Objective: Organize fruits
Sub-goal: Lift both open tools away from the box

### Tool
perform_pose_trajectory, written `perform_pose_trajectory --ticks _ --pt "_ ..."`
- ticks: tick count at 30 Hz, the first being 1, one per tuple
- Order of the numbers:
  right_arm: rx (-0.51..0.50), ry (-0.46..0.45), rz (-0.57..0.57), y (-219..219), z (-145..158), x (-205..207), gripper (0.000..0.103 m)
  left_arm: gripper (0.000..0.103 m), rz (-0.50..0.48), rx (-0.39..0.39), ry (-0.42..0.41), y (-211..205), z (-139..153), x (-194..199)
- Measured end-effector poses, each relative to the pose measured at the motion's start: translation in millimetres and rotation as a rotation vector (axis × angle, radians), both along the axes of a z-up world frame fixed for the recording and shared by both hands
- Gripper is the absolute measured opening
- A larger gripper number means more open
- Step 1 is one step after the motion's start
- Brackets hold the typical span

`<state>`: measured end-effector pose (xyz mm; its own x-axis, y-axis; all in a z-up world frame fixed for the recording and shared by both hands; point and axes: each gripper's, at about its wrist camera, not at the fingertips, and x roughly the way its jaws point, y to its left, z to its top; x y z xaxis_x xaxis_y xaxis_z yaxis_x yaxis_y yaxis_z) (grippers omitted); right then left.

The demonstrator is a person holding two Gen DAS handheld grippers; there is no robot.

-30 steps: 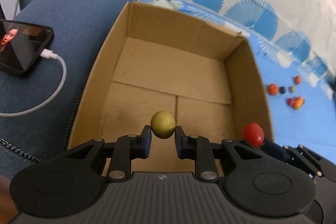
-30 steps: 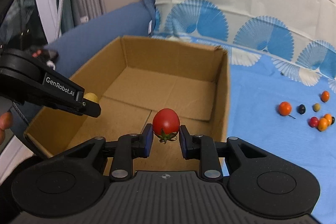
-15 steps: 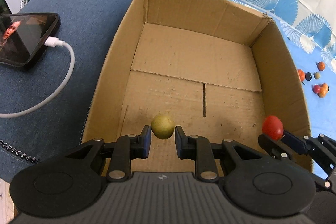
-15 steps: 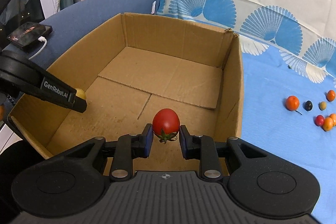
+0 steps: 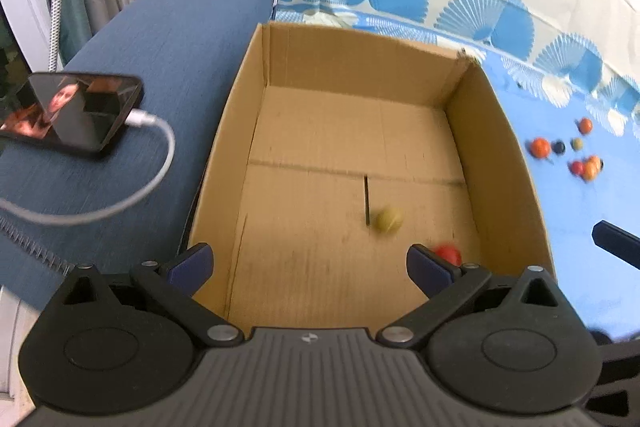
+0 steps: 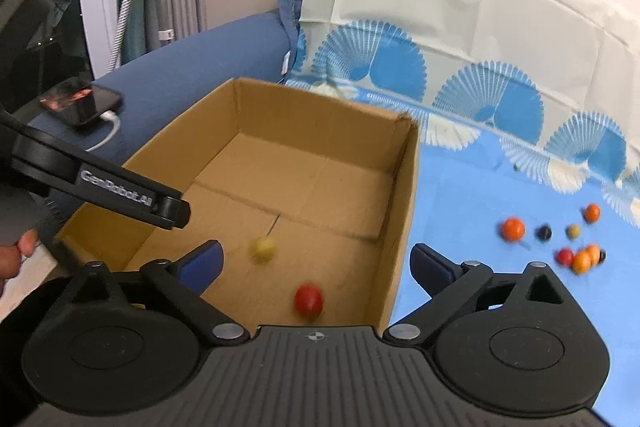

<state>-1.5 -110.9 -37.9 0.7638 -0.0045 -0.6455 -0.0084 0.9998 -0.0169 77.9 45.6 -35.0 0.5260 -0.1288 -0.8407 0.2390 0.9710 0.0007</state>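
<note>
An open cardboard box (image 5: 232, 131) (image 6: 404, 195) sits on a blue cloth. A yellow-green fruit (image 5: 387, 220) (image 6: 262, 247) and a red tomato (image 5: 448, 254) (image 6: 308, 300) lie loose on the box floor, both blurred. My left gripper (image 5: 310, 265) is open and empty above the box's near edge. My right gripper (image 6: 316, 265) is open and empty over the box's near right corner. Several small orange, red and dark fruits (image 5: 568, 155) (image 6: 560, 239) lie on the cloth to the right of the box.
A phone (image 5: 76, 111) (image 6: 82, 103) on a white charging cable (image 5: 132, 195) lies on the blue sofa arm (image 5: 172, 39) left of the box. A patterned cover (image 6: 480, 47) hangs behind. One finger of the right gripper shows in the left wrist view (image 5: 616, 243).
Both grippers opened and let go of their fruits. The yellow-green fruit and the red tomato dropped onto the box floor. Both grippers pulled back and up.
</note>
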Motion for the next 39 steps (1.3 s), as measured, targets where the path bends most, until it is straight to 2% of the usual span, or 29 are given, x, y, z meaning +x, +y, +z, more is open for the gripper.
perform_pose_trajectory --ticks 7,20,27,30,34,39 --pt "0.069 0.009 -0.026 14.3 18.7 -43.6 0.101 0.103 -0.016 -0.002 -0.009 12.9 16.8 -47.5" --pt "0.058 -0.133 -0.077 23.9 55.9 -111.8 0.102 0.103 -0.020 -0.039 -0.106 20.6 61.3 -103.1" --pt "0.050 -0.168 -0.074 26.1 67.2 -121.0 0.102 0.103 -0.014 -0.060 -0.151 22.5 80.5 -115.5" --pt "0.081 -0.221 -0.073 21.4 72.3 -128.0 0.102 0.103 -0.007 -0.054 -0.170 23.9 91.6 -119.0" --pt "0.137 -0.205 -0.096 14.0 68.9 -127.4 0.102 0.103 0.005 -0.041 -0.193 22.2 102.3 -123.7" --pt "0.169 -0.233 -0.090 3.6 66.1 -139.7 0.102 0.103 -0.011 -0.016 -0.196 2.9 104.5 -128.5"
